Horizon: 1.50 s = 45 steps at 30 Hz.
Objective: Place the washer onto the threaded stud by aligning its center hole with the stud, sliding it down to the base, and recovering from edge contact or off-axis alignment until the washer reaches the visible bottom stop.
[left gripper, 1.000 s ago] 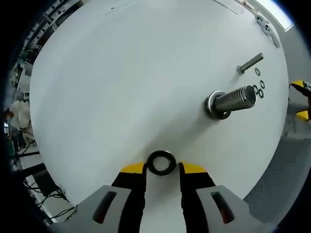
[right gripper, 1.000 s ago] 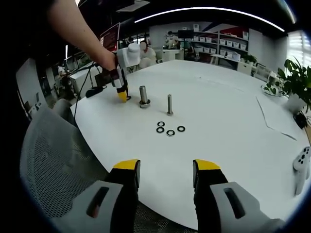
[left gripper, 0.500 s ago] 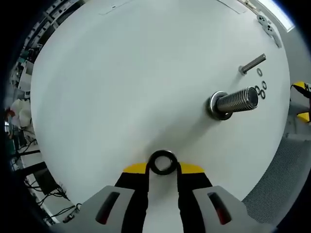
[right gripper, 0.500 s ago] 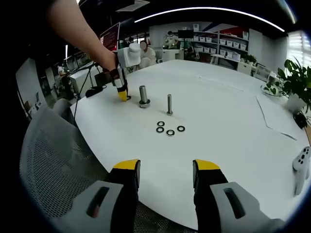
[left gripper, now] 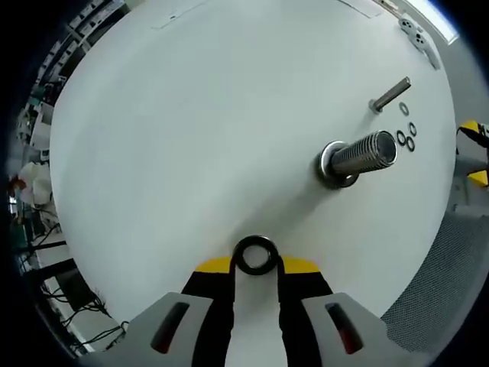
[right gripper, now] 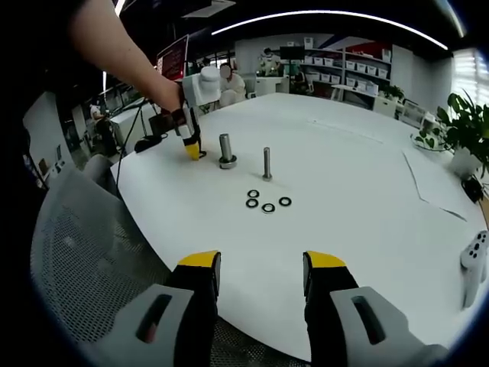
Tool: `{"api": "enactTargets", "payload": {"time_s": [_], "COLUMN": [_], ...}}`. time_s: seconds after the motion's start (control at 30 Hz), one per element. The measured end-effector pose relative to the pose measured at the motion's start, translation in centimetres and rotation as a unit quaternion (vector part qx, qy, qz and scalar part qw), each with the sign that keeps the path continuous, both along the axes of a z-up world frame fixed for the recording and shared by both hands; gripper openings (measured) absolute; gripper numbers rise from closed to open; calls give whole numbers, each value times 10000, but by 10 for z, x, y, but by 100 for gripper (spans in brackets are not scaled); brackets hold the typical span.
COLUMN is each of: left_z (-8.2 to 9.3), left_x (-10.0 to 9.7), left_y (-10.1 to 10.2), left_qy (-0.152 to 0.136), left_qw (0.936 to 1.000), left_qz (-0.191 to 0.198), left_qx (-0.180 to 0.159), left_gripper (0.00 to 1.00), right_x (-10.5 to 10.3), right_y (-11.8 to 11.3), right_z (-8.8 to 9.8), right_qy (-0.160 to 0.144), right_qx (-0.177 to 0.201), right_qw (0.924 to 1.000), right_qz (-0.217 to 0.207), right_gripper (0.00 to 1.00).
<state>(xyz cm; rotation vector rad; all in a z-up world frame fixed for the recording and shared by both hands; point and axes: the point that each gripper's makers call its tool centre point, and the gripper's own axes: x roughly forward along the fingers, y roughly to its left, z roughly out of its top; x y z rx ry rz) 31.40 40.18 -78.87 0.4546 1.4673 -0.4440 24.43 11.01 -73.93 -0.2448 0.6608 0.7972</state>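
Observation:
My left gripper is shut on a black washer, gripped by its rim between the yellow tips just above the white table. The thick threaded stud stands on its base washer up and to the right of it, well apart. A thinner stud stands beyond. In the right gripper view the left gripper hovers beside the thick stud, left of the thin stud. My right gripper is open over the table's near edge, holding nothing.
Several loose black washers lie in front of the studs, also the washers near the thick stud. A grey mesh chair stands at the table's left edge. A white controller lies at far right, a potted plant behind it.
The left gripper's jaws closed onto the washer between one second ago and half a second ago. Since then the left view shifted slightly. The right gripper stayed still.

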Motion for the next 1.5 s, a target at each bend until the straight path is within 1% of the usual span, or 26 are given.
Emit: {"api": "enactTargets", "payload": {"time_s": [0.03, 0.1, 0.2, 0.23, 0.33, 0.43, 0.6, 0.7, 0.97, 1.07, 1.2, 1.33, 1.5], "left_z": [0, 0, 1, 1, 1, 1, 4, 10, 35, 46, 55, 67, 80], "left_x": [-2, -5, -8, -10, -16, -16, -14, -11, 2, 6, 7, 13, 22], "left_y": [-2, -8, -13, -18, -23, -26, -28, -32, -40, -41, -44, -50, -64], "left_qy": [21, 53, 56, 32, 27, 72, -24, -129, -497, -609, -714, -841, -969], "left_qw": [10000, 9997, 9997, 9997, 9993, 9993, 9990, 9986, 9965, 9956, 9945, 9930, 9907], "left_qz": [-18, -222, -238, -241, -368, -315, -358, -358, -419, -461, -536, -575, -713], "left_qx": [1, 41, 2, -100, -104, -210, -277, -355, -528, -540, -541, -602, -643], "left_gripper": [18, 18, 18, 18, 18, 18, 18, 18, 18, 18, 18, 18, 18], "right_x": [0, 0, 0, -1, -1, -1, -2, -3, -4, -5, -5, -5, -5], "right_y": [0, 0, 1, 1, 2, 2, 3, 4, 5, 4, 4, 4, 4], "right_z": [0, 0, 1, 1, 1, 1, 0, 0, -1, -1, -1, -1, -1], "right_qy": [-6, 3, 2, 3, 6, 18, 37, 53, 88, 90, 90, 77, 85], "right_qx": [-11, 0, 25, 31, 45, 42, 63, 77, 67, 66, 65, 72, 62], "right_qw": [10000, 10000, 10000, 10000, 10000, 10000, 9999, 9999, 9999, 9999, 9999, 9999, 9999], "right_qz": [6, 0, 14, 17, 27, 33, 69, 95, 129, 126, 122, 116, 118], "right_gripper": [46, 46, 46, 46, 46, 46, 46, 46, 46, 46, 46, 46, 46]}}
